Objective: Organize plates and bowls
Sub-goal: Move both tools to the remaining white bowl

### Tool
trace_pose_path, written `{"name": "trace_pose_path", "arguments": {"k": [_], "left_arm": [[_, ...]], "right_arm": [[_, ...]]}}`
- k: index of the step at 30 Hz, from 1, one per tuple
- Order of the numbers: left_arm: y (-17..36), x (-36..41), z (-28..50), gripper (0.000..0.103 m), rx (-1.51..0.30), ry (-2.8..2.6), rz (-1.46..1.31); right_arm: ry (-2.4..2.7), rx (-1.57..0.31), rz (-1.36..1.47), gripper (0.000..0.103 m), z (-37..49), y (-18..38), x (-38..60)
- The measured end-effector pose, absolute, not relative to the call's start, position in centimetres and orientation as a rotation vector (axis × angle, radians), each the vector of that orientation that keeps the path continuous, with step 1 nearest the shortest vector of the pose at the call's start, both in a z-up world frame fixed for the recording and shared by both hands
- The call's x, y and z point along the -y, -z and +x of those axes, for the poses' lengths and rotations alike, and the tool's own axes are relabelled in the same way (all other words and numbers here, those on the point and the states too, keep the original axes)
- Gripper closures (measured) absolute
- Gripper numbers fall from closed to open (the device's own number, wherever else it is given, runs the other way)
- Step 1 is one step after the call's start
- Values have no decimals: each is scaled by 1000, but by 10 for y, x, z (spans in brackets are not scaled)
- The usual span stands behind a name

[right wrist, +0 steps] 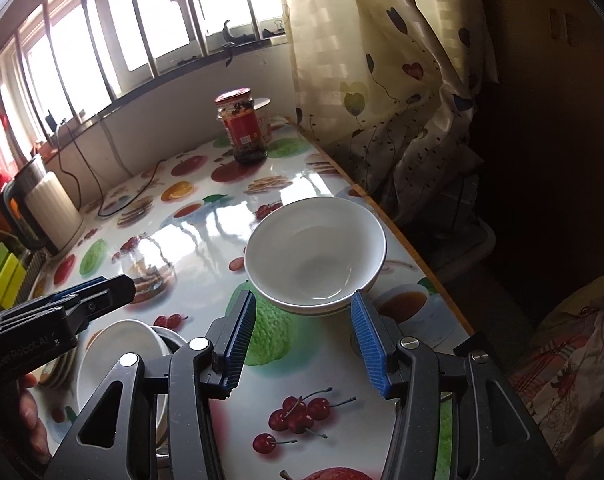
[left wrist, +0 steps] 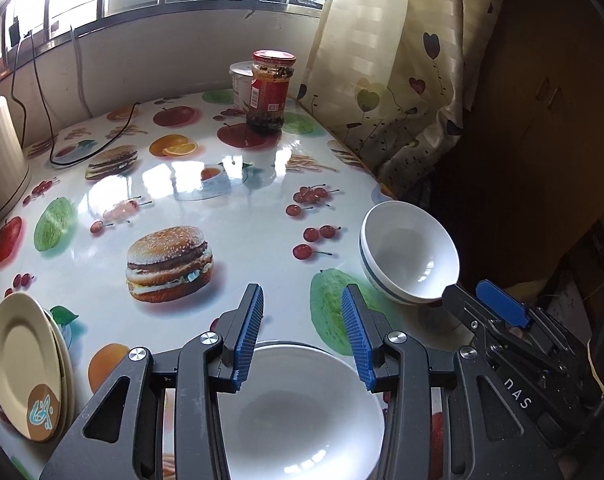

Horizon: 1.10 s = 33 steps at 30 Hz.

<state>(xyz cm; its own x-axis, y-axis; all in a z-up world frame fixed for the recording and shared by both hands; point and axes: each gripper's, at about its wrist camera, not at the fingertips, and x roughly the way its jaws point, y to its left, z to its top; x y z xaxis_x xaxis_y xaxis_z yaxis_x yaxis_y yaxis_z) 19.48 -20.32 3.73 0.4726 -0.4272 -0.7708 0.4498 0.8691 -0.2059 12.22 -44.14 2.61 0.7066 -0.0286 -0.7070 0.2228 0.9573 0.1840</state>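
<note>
Ahead, stacked white bowls (right wrist: 316,254) just beyond wide right tongs (right wrist: 304,338), left tongs (left wrist: 302,336) wide above another bowl (left wrist: 300,412).

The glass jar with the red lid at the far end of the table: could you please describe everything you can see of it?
The clear glass jar with the red metal lid stands upright near the far end of the fruit-printed glossy tablecloth, close to the curtain-side edge. Its lid is on. A red paper label wraps its middle; dark, chunky, oily contents show above and below it. A white lidded plastic tub stands right behind it; whether they touch is unclear. Neither tool is near it.
</note>
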Motion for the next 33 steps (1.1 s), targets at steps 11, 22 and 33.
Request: {"name": "trace_pose_path", "arguments": {"k": [11,22,33], "left_arm": [[-37,239,211,61,-956,565,41],[-21,269,220,61,-1005,553,70],[-12,282,225,61,-1037,536,75]], "right_arm": [[193,-782,255,53,137,-22,472],[192,-813,269,53,156,-8,494],[177,-831,285,53,166,2,506]]}}
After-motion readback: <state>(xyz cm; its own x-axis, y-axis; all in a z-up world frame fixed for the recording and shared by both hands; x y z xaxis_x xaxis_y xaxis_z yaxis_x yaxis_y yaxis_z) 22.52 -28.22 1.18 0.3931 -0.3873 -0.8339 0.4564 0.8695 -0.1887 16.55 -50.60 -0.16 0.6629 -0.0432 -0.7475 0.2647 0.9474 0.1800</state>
